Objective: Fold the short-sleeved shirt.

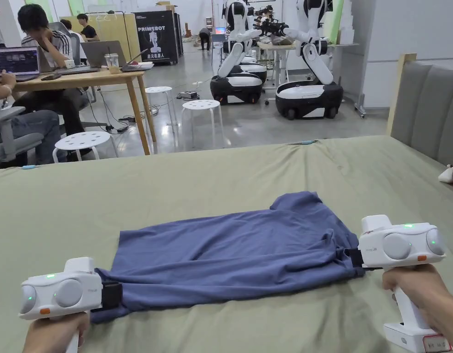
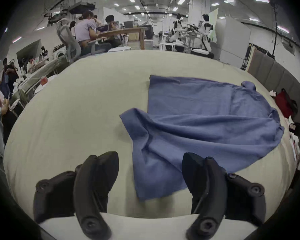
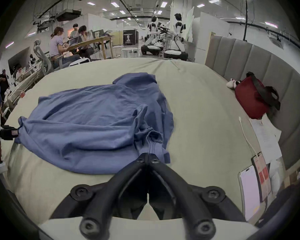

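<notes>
My blue short-sleeved shirt (image 1: pixel 230 250) lies on the olive-green bed sheet (image 1: pixel 175 193), spread sideways across the bed in front of me, one sleeve pointing toward the far edge. The near long edge is doubled over into a soft roll running between my two tools.

Right gripper (image 3: pixel 148 154): jaws together, clamped on a bunched piece of shirt fabric at the shirt's right end. In the right gripper view the two black jaws meet tip to tip with blue cloth pinched between them. In the head view my right hand (image 1: pixel 416 287) holds the white handle just off the shirt's right edge.

Left gripper (image 2: pixel 150 170): jaws apart. In the left gripper view the shirt's corner lies on the sheet between the spread jaws, closer to the right jaw, and neither jaw presses on it. In the head view this tool sits at the shirt's near-left corner, with my left hand (image 1: pixel 53 333) below it.

Containers: a dark red bag (image 3: pixel 251 99) with black straps rests on the bed against the grey padded headboard (image 3: pixel 249 60), well apart from the shirt. Its contents cannot be told. A small pale soft toy (image 3: pixel 231 84) lies just beside the bag. A phone (image 3: pixel 249 191), a white cable (image 3: pixel 246 136) and some papers (image 3: pixel 265 136) lie along the bed's right side
</notes>
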